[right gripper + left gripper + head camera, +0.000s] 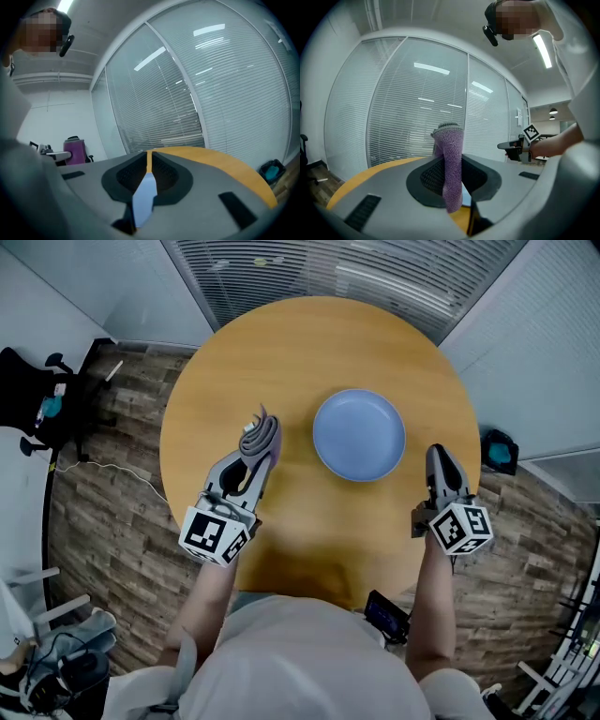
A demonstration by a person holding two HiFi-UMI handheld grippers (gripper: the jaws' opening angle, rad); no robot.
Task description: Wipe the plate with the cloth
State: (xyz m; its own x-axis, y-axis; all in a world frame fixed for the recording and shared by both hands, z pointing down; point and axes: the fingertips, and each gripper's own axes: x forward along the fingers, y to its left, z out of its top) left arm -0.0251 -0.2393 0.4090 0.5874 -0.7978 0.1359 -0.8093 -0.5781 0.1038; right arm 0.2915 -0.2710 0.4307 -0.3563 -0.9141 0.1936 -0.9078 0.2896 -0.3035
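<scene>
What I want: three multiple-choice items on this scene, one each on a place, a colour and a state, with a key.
1. In the head view, the plate lies where from the cloth? A left; B right; C beneath it.
2. The plate's colour? A blue; B white; C green.
3. The left gripper is: A open, empty; B shut on the cloth; C shut on the plate.
Key: 1 B, it sits on the right gripper's side; 2 A, pale blue against the wooden table; 3 B, its jaws pinch the cloth.
</scene>
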